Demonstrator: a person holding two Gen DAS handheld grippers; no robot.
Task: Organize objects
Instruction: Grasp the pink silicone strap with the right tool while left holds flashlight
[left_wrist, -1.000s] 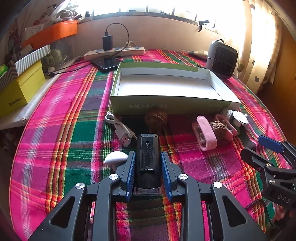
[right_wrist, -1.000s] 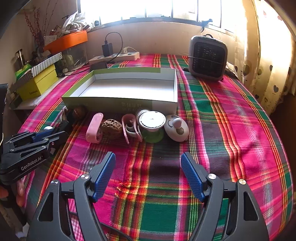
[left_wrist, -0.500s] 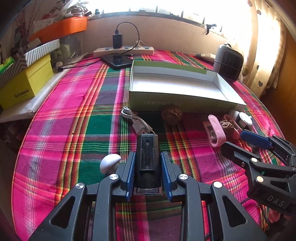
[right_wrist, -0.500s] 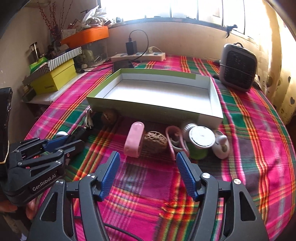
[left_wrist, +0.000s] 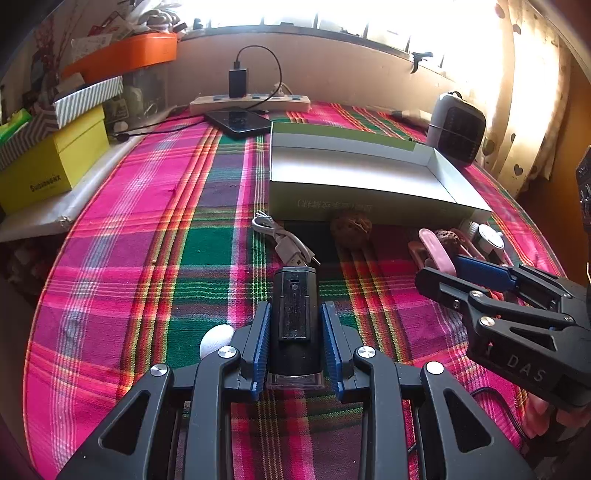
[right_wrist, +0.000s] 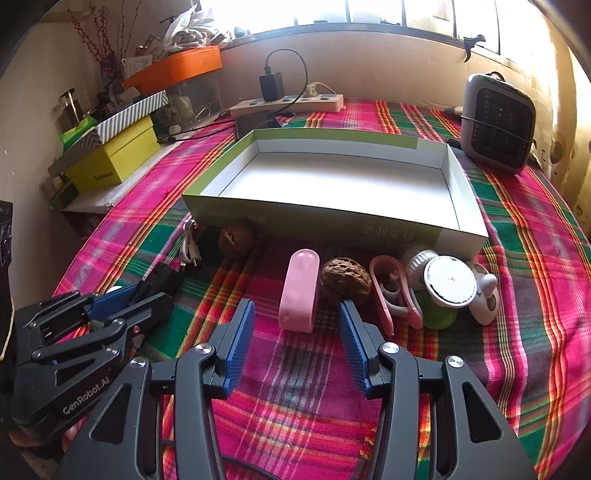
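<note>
My left gripper (left_wrist: 294, 332) is shut on a black rectangular device (left_wrist: 294, 310) above the plaid cloth. My right gripper (right_wrist: 297, 334) is open, its blue pads on either side of the near end of a pink case (right_wrist: 300, 291). Behind the case lie a walnut (right_wrist: 345, 280), a pink clip (right_wrist: 391, 291), a white-capped green jar (right_wrist: 448, 282) and a white knob (right_wrist: 485, 295). An empty open cardboard box (right_wrist: 332, 214) stands behind them. A second walnut (left_wrist: 350, 225) and a USB cable (left_wrist: 284, 243) lie by the box front.
A small heater (right_wrist: 496, 122) stands at the back right. A power strip (left_wrist: 251, 101) with charger and a phone (left_wrist: 238, 122) lie at the back. Yellow and striped boxes (left_wrist: 48, 162) stack on the left. A white pebble-like object (left_wrist: 216, 338) lies by my left fingers.
My right gripper moved left and forward and narrowed around the pink case. My left gripper, still holding the black device, drifted left and back from the box.
</note>
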